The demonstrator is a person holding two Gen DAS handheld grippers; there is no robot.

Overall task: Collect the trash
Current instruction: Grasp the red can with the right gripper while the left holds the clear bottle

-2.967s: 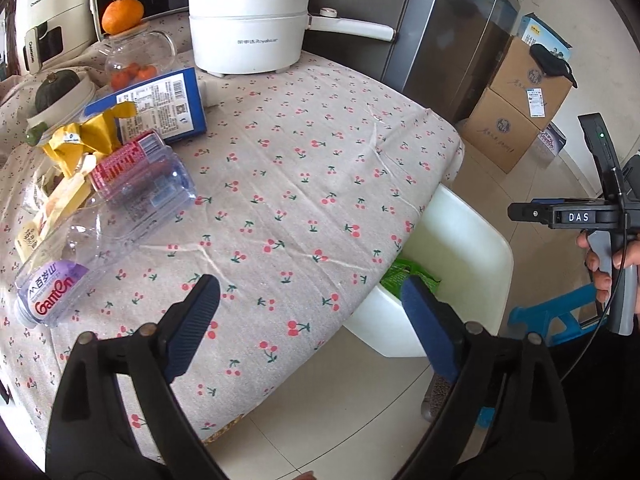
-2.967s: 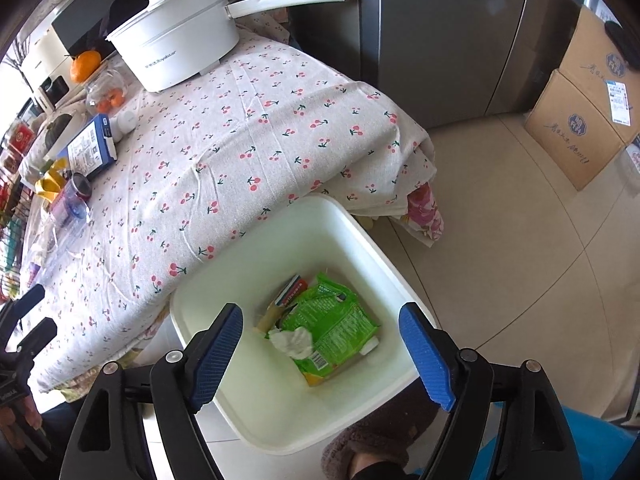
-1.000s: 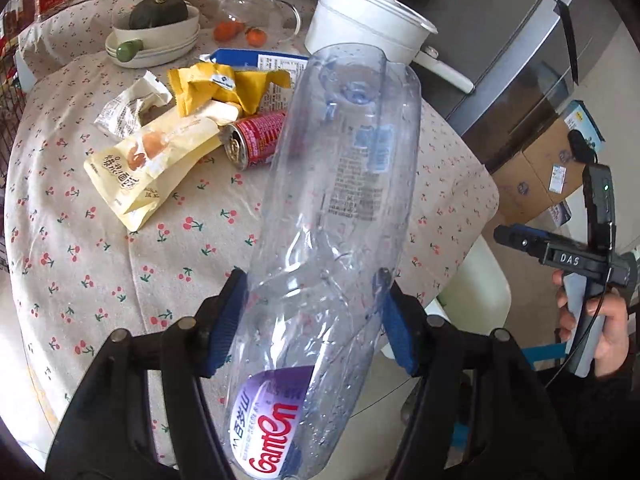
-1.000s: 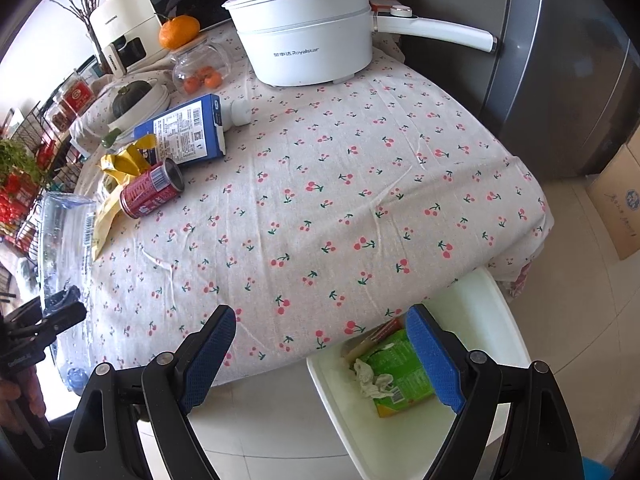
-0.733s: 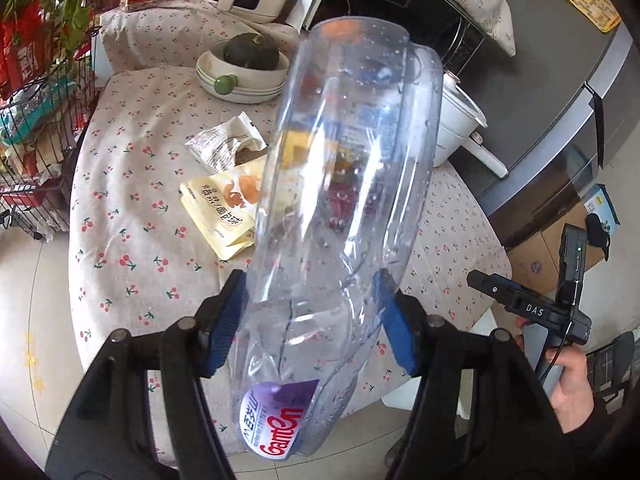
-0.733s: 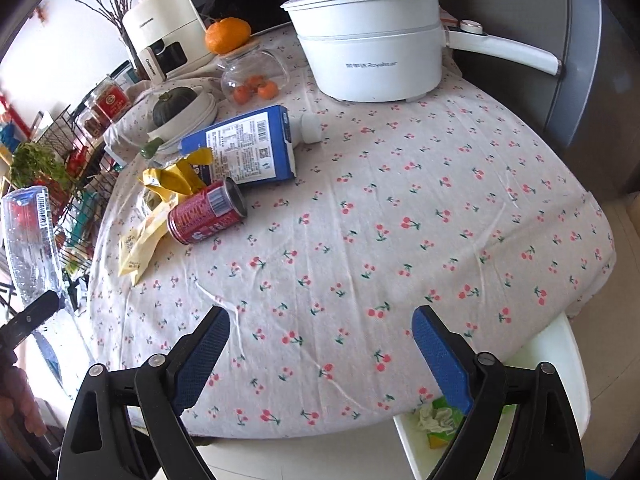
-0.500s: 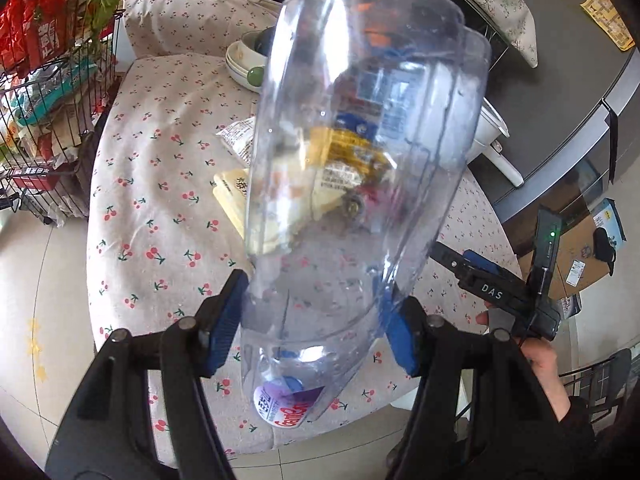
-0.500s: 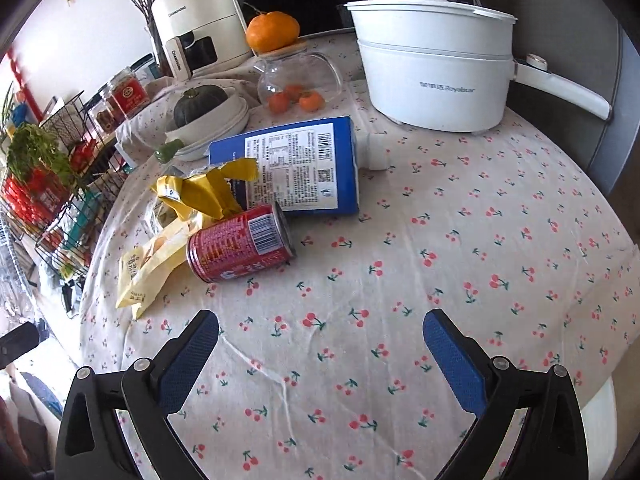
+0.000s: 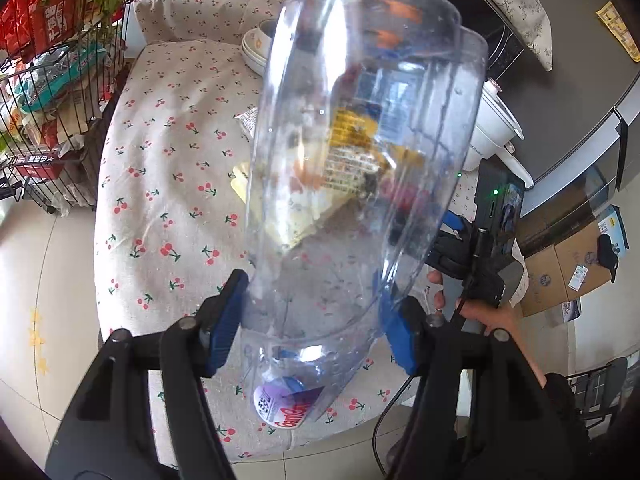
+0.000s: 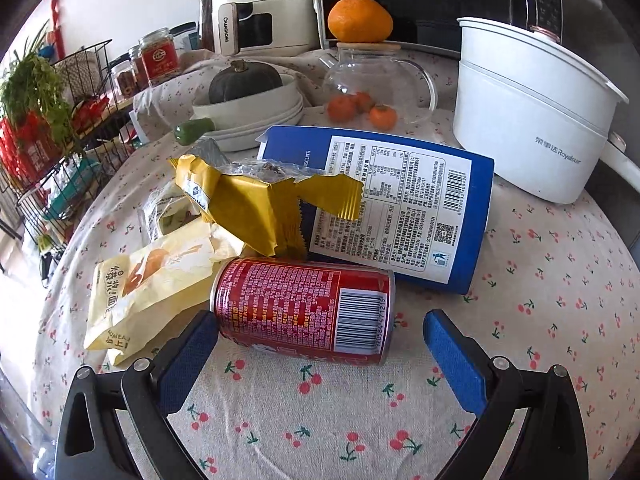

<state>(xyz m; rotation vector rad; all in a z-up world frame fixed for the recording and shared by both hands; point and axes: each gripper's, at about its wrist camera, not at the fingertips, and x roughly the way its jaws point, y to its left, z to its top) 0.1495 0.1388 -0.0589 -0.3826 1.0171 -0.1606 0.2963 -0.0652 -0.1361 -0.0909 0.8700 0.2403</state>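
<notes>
My left gripper (image 9: 310,322) is shut on a large clear plastic bottle (image 9: 360,168) with a purple label and holds it above the table, base pointing away. My right gripper (image 10: 320,344) is open just above the cherry-print tablecloth (image 10: 540,300), its jaws on either side of a red drink can (image 10: 304,312) lying on its side. Behind the can lie a torn yellow wrapper (image 10: 256,200), a pale yellow snack bag (image 10: 148,280) and a blue carton (image 10: 400,204). The right gripper (image 9: 476,248) also shows in the left wrist view.
A white electric pot (image 10: 528,108), a glass teapot (image 10: 376,76) with an orange (image 10: 360,20) on it, and a bowl with a dark squash (image 10: 248,100) stand at the back. A wire rack (image 9: 48,92) of groceries stands left of the table. Cardboard boxes (image 9: 568,268) sit on the floor.
My left gripper closed on the bottle and lifted it off the table, backing away. My right gripper moved from over the white bin to the table and down around the red can.
</notes>
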